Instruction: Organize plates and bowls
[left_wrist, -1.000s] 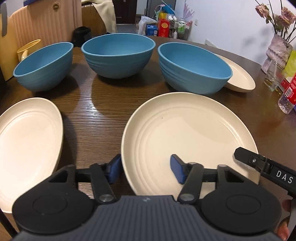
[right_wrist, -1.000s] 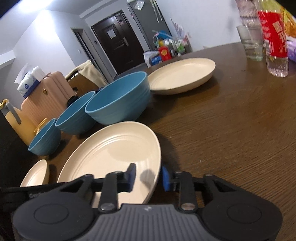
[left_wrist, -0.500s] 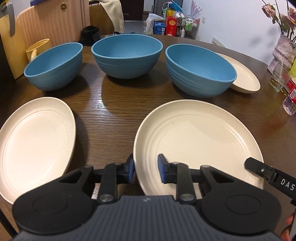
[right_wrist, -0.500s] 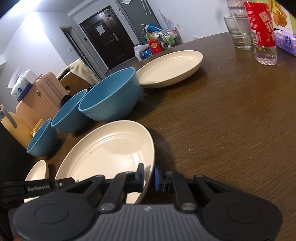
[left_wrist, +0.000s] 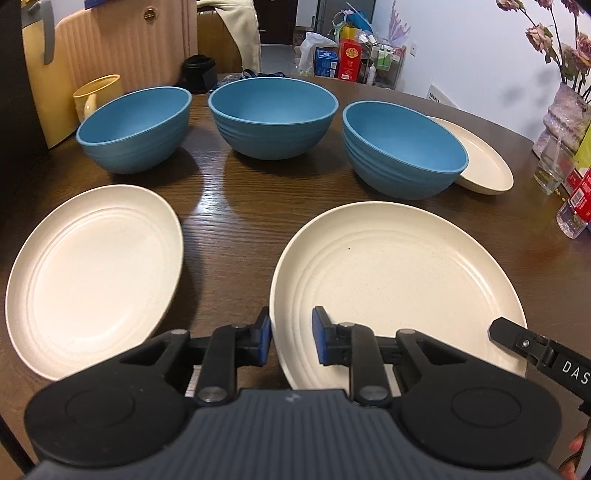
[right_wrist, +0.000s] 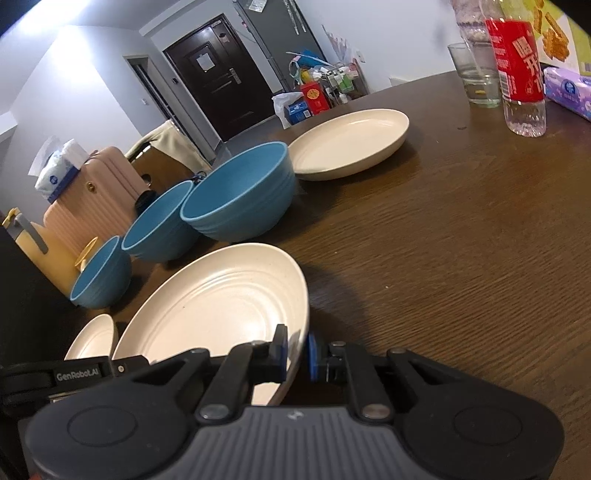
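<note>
On the dark wood table (left_wrist: 236, 206), the near cream plate (left_wrist: 399, 280) sits at five o'clock in the left view, clamped at two spots on its rim. The left gripper (left_wrist: 291, 339) has just been closing and now pinches the rim at the plate's seven o'clock, one pad outside, one inside. The right gripper (right_wrist: 295, 350) is clenched on the rim at the plate's four o'clock.

To lift well, both hands should likely rise together and keep the plate level, since the rim is thin and the matte surface looks smooth enough to slip from a pinch. A second plate (left_wrist: 96, 273) lies at nine o'clock, a likely stacking spot; a third plate (left_wrist: 484, 162) rests at two o'clock behind three ribbed blue bowls (left_wrist: 273, 118). All plates are shallow, round, with faint concentric ridges.
</note>
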